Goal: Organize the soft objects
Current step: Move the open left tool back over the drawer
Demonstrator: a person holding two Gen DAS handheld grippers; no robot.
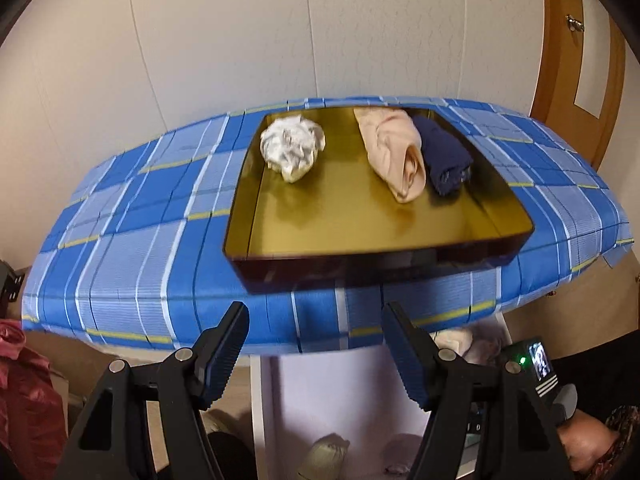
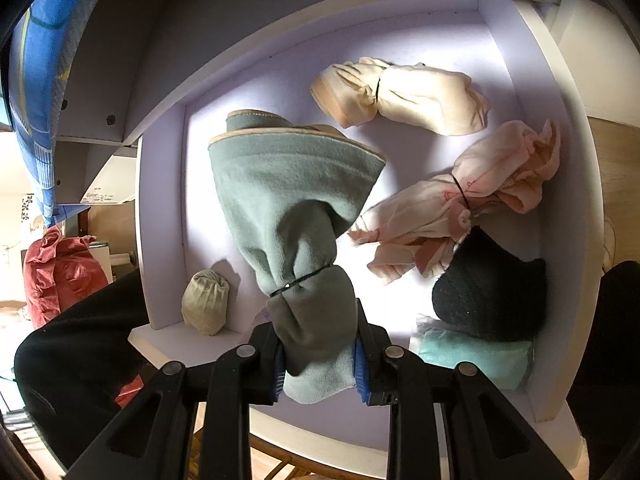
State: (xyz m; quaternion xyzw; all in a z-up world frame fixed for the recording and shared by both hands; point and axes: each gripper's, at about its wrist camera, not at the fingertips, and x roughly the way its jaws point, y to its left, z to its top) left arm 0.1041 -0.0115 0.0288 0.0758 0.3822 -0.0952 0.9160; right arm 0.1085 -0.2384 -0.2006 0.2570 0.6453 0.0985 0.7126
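Three bundles (image 1: pixel 293 146), wide bare tray (image 1: pixel 360 216) middle

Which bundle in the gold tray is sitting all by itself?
The white crumpled bundle, on the left of the gold tray. The peach bundle and the dark blue bundle lie side by side, touching, on the right.

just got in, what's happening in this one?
A person with a handheld gripper in each hand is sorting bundled soft items. The right gripper is shut on a grey-green cloth bundle tied with a black band, over a white drawer that holds more bundles. The left gripper is open and empty, pointing at a gold-lined tray on the blue plaid tabletop. The tray holds a white bundle, a peach one and a navy one.
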